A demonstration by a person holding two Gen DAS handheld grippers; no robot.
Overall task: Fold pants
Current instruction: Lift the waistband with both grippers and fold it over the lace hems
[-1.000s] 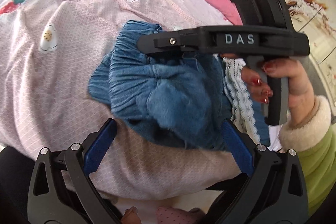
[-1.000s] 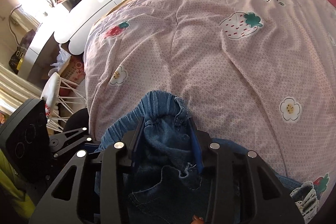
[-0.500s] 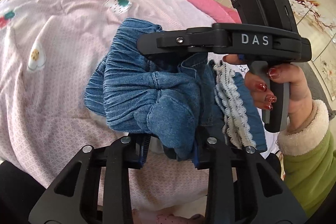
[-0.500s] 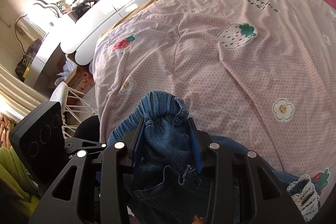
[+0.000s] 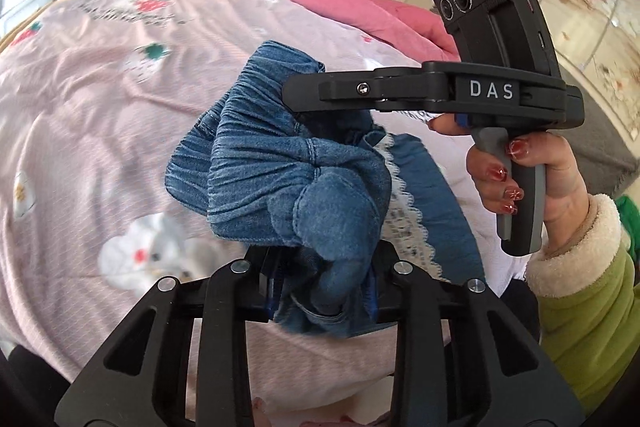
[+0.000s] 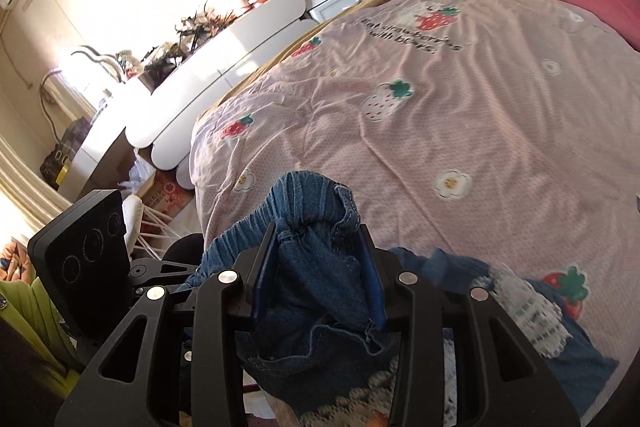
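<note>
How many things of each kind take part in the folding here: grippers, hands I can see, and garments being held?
Grippers: 2, the left gripper and the right gripper
Visible hands: 1, the right hand
Held garments: 1, the denim pants, clamped by both grippers above the pink bedspread
Total: 4

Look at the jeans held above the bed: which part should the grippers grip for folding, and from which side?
Probably the gathered waistband, taken from above at its two ends. It is the thickest edge of the jeans, so the legs would likely hang straight below.
</note>
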